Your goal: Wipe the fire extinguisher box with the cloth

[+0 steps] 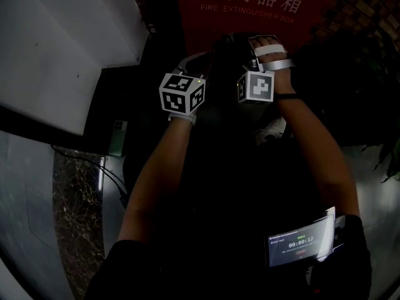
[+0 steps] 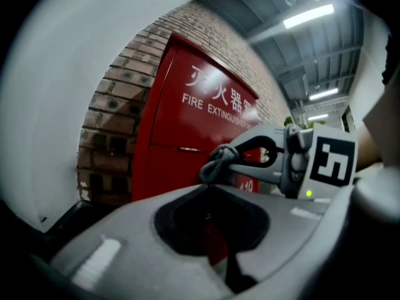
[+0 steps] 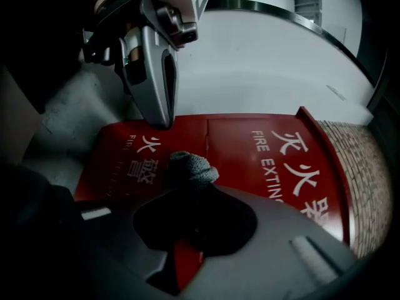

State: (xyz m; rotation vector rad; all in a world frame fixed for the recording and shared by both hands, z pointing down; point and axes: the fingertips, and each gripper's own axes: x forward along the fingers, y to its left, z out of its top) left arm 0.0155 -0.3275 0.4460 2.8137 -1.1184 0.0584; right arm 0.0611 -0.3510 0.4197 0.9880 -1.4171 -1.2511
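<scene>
Against brick wall (image 2: 115, 120) | fire extinguisher box (image 2: 187, 130): lettered front faces outward | right hand-held gripper (image 3: 189, 185): pinching cloth (image 3: 191, 166), wad protruding toward box | left hand-held gripper (image 2: 207, 189): jaws pressed together, empty

Red fire extinguisher box (image 1: 262, 19): "灭火器箱", "FIRE EXTINGUISHER BOX" (white lettering). Arm screen (image 1: 300, 244): "00:00:12".

A brick wall (image 2: 112, 124) runs beside a smooth white curved wall (image 2: 62, 74). Overhead, long strip lights (image 2: 307, 16) glow on a grey ceiling. Lower down, a black cable (image 1: 112, 180) trails beside a speckled stone floor (image 1: 78, 211), near a pale green flat object (image 1: 117, 136) too dim to identify. Green plant leaves (image 1: 387, 161) hang at the right edge. A small lit timer screen (image 1: 300, 245) shows at the lower right.
</scene>
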